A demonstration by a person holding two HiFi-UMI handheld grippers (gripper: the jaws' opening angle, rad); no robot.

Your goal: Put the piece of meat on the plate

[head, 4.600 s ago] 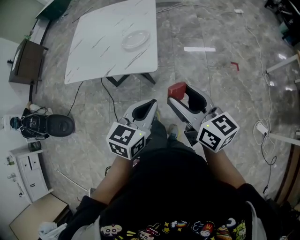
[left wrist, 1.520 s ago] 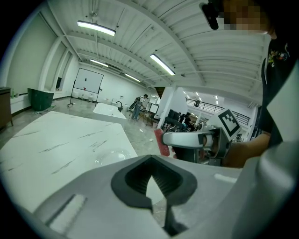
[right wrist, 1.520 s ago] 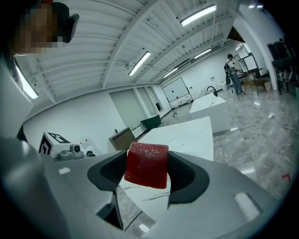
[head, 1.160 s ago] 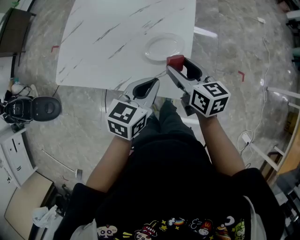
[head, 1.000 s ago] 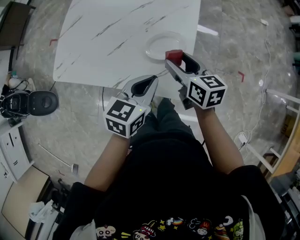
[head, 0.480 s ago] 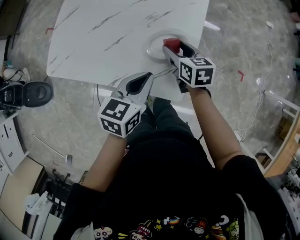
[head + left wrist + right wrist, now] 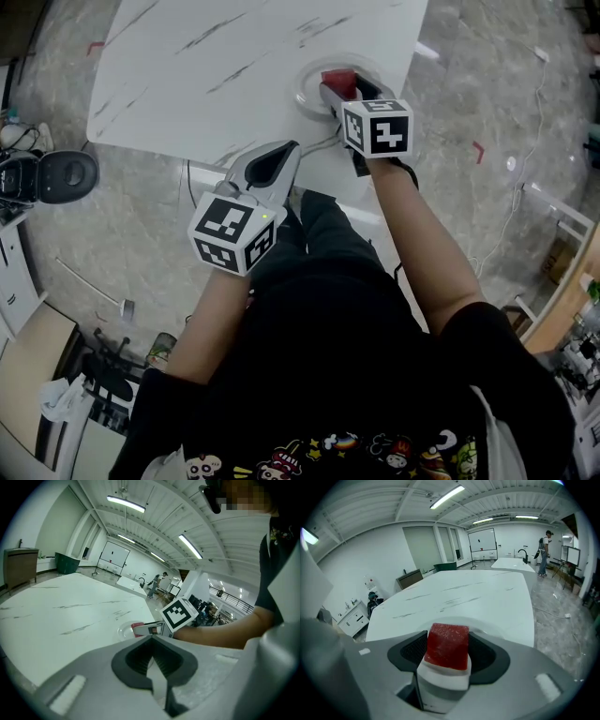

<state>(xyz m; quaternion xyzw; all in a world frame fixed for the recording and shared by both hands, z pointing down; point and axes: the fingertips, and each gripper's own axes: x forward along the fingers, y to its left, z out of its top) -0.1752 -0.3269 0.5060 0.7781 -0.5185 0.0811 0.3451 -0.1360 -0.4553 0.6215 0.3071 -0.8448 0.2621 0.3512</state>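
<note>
The red cube-shaped piece of meat [image 7: 336,79] is clamped between the jaws of the right gripper [image 7: 339,86]. Since a second ago it has been carried from over the near edge of the white marble-veined table [image 7: 216,75] to above the clear round plate [image 7: 302,92], which is set by the table's near right corner. Transport is judged nearly done; only lowering and release are left. The left gripper [image 7: 281,155] is kept short of the near edge, jaws pressed together with nothing between them. Contact between meat and plate cannot be told from any view. The plate's right part is covered by the right gripper, the meat's lower part is hidden by the jaws, and the table's far edge is cut off.
</note>
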